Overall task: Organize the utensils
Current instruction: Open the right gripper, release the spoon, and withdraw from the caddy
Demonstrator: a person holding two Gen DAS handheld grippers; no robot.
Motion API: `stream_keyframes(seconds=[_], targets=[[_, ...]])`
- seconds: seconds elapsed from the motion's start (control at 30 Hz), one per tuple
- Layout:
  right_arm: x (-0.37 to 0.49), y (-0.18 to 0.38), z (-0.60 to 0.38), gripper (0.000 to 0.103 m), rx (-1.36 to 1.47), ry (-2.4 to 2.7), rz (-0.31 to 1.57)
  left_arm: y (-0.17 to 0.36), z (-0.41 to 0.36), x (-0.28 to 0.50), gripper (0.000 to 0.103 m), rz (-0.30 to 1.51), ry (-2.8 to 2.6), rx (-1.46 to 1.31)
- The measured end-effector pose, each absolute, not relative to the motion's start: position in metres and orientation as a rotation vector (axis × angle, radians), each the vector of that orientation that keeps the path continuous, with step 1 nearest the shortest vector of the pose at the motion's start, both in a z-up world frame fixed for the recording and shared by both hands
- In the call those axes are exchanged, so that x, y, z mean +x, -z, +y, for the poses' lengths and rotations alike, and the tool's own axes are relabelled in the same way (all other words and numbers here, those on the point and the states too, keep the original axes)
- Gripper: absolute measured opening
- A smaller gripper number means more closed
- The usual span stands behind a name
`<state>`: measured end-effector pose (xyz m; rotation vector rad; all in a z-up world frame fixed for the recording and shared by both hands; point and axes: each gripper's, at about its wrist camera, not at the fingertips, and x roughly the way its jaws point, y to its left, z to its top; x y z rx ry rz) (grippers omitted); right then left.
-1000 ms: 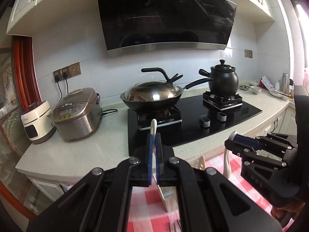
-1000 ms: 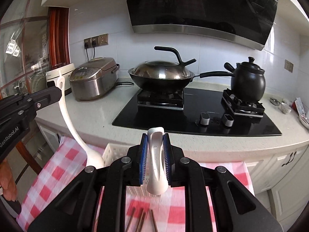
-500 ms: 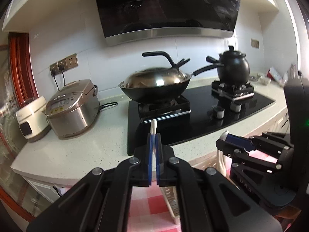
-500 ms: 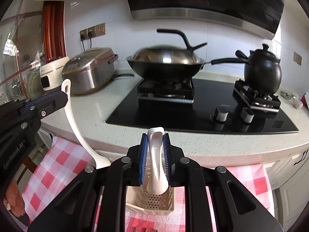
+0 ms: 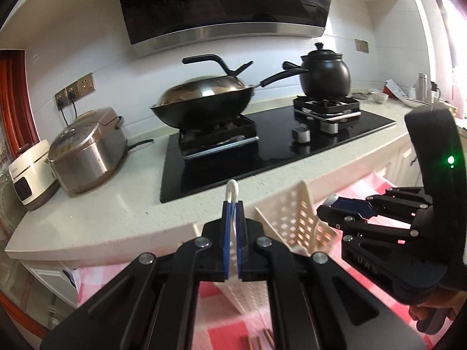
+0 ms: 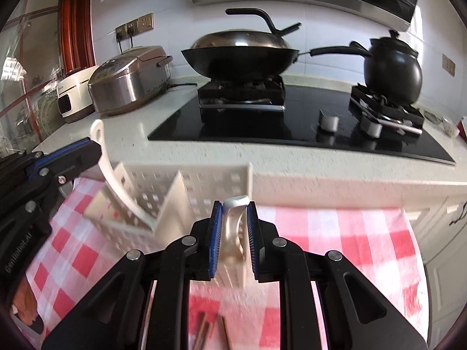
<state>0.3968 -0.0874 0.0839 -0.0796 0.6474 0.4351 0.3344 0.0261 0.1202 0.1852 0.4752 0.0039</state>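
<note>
- The left tongs (image 5: 232,227) are clamped on the thin handle of a white ladle (image 6: 100,157); the handle's looped end pokes out past the tips.
- In the right wrist view the white ladle slants down from the left tongs, and its lower end sits inside the left compartment of the cream utensil basket (image 6: 186,186), so this piece looks nearly stowed but not released.
- The right tongs (image 6: 233,227) are clamped on the broad handle of a white spoon (image 6: 233,227), directly in front of the basket's right compartment; whether its bowl is already inside the basket I cannot tell, since the tongs hide it.
- The utensil basket stands on the red-checked cloth (image 6: 335,233), just ahead of both tongs and between them and the counter (image 6: 321,172) edge.
- Wooden chopsticks (image 6: 204,332) lie on the cloth below the right tongs, outside the basket, so they appear to be left to sort.
- My estimate: around midway, two pieces going in, none let go.
</note>
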Motion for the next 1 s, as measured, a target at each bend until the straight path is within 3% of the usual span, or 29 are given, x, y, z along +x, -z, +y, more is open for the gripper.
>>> stream_keyframes(seconds=[0.37,0.53,0.63,0.8,1.0], targets=[[0.369,-0.069,-0.13,0.016,-0.065,-0.373,0.687,-0.127,0.019,0.302,0.007,0.488,0.05,0.136],[0.357,-0.072,-0.145,0.017,-0.06,-0.359,0.688,-0.139,0.038,0.276,0.022,0.473,0.055,0.062],[0.343,-0.074,-0.153,0.019,-0.06,-0.357,0.677,-0.144,0.054,0.252,0.022,0.457,0.045,0.009],[0.311,-0.069,-0.166,0.036,-0.058,-0.361,0.672,-0.143,0.074,0.211,0.024,0.445,0.012,-0.062],[0.264,-0.051,-0.177,0.049,-0.05,-0.382,0.691,-0.123,0.076,0.168,0.028,0.461,-0.003,-0.118]])
